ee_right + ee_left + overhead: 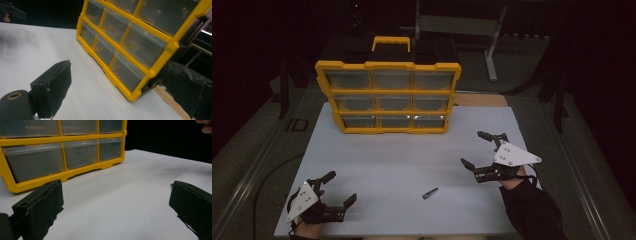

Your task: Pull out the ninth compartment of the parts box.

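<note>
Small dark metal clip (430, 193) lay near table's (382, 165) front edge, untouched; your left gripper (341, 190) and right gripper (475, 149) hovered apart, jaws spread, empty.

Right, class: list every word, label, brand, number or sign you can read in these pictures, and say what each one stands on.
"ID": pale marks on the dark floor left of the table in the high view; dim, so the reading is unsure.
Organizer: no readable text on its yellow frame or clear drawers.
Small dark metal piece on the table: too small to show any marking.
Left gripper and right gripper: no lettering visible.
</note>
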A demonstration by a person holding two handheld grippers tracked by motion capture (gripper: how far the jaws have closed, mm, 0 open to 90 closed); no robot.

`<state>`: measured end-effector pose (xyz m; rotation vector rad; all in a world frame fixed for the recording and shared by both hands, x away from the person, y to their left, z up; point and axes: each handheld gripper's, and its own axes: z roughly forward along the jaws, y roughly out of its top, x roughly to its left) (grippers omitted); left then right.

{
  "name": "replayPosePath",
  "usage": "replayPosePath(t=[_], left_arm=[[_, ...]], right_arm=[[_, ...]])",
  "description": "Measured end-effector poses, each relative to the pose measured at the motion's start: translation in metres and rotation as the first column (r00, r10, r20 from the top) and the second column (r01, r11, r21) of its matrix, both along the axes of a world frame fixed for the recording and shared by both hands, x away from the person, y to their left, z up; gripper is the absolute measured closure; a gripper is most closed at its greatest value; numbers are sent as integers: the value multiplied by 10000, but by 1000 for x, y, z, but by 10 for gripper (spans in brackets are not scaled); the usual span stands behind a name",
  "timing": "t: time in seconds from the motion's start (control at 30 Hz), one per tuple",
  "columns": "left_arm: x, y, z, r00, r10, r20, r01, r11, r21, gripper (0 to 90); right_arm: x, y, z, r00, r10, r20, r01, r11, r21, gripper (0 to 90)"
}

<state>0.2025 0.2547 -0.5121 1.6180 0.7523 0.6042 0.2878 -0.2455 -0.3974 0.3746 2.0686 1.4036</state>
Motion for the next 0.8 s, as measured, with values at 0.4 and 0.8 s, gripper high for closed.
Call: replayPosePath(t=[0.4, 0.8], left_arm=[[0, 0, 0, 10000, -53, -2, 53, 10000, 66, 0], [0, -1, 0, 9999, -118, -4, 118, 9999, 93, 0]], right_arm=[[20, 34, 4, 9976, 417, 547, -372, 9961, -795, 87], [47, 65, 0, 9974, 702, 165, -676, 9897, -1264, 87]])
